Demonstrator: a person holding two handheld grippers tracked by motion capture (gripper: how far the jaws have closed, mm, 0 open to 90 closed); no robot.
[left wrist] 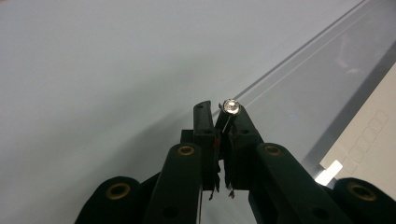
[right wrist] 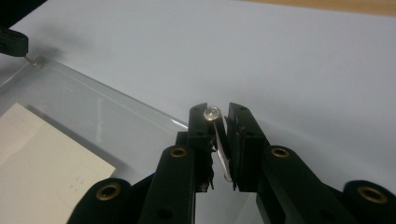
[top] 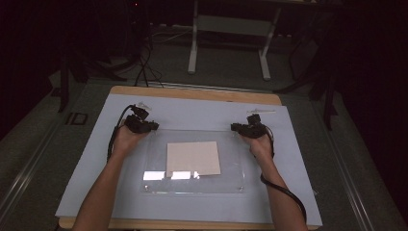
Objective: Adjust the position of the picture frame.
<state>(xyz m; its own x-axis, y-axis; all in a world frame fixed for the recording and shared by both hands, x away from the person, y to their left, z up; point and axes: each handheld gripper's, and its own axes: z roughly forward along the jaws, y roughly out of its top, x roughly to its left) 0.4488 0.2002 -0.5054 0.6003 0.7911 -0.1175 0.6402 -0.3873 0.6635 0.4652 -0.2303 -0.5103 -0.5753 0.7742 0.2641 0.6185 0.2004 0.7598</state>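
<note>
Pale blue bench [top: 298, 159] under a clear acrylic plate [top: 231, 166]. Left claw [left wrist: 223, 114] is pinched on a shiny little screw [left wrist: 230, 106]; right claw [right wrist: 219, 116] is nearly closed, gripping a clear-headed screw [right wrist: 212, 112].

Two small metal screws, one pinched in each of your tongs.
L screw [left wrist: 230, 107]: shiny round head up, shank between pads, over clear acrylic plate [top: 231, 159] edge. R screw [right wrist: 212, 112]: same pose, tilted, near plate's corner.

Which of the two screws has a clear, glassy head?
The screw in the right tongs; the one in the left tongs has a shiny metal head.
</note>
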